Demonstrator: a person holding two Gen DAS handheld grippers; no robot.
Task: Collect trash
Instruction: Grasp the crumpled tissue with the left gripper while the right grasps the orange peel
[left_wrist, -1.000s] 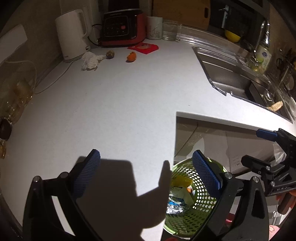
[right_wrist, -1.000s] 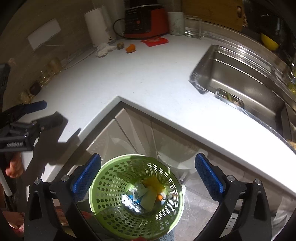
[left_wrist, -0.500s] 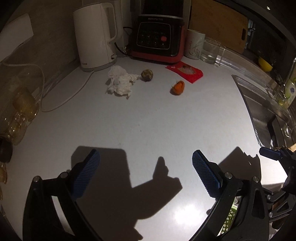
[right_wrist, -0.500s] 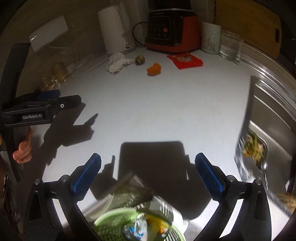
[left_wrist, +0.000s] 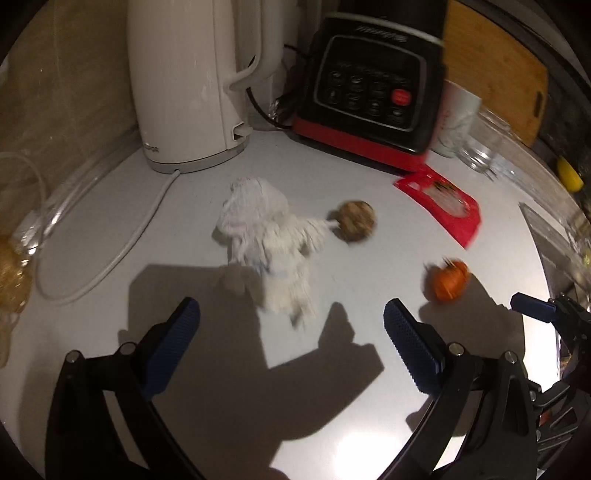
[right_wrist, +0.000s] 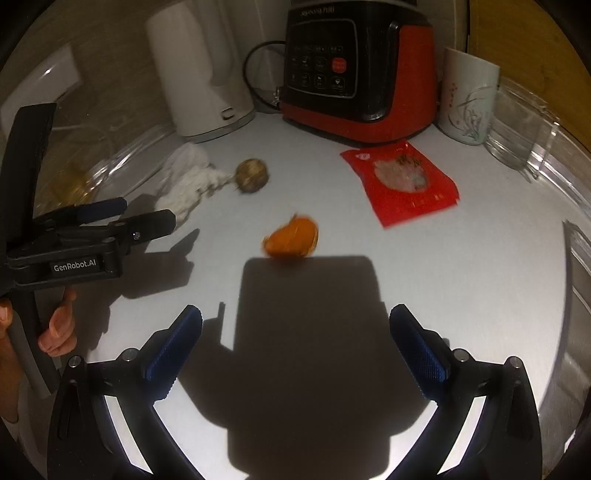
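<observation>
A crumpled white tissue (left_wrist: 269, 243) lies on the white counter just ahead of my open, empty left gripper (left_wrist: 291, 339). A brown ball of scrap (left_wrist: 356, 220) touches its right tip. An orange peel (left_wrist: 447, 280) lies to the right, and a red snack wrapper (left_wrist: 441, 205) lies farther back. In the right wrist view, the orange peel (right_wrist: 291, 238) lies straight ahead of my open, empty right gripper (right_wrist: 295, 347), with the red wrapper (right_wrist: 402, 181) back right, the brown ball (right_wrist: 252, 174) and tissue (right_wrist: 188, 182) back left. The left gripper (right_wrist: 110, 218) shows at the left there.
A white kettle (left_wrist: 184, 81) with its cable (left_wrist: 107, 258), a red and black cooker (left_wrist: 373, 88), a white mug (right_wrist: 467, 96) and a glass (right_wrist: 517, 125) stand along the back wall. The sink edge (right_wrist: 576, 258) is at the right.
Both grippers have moved forward over the counter towards the back wall; the trash items are now much closer. The green basket has left both views.
</observation>
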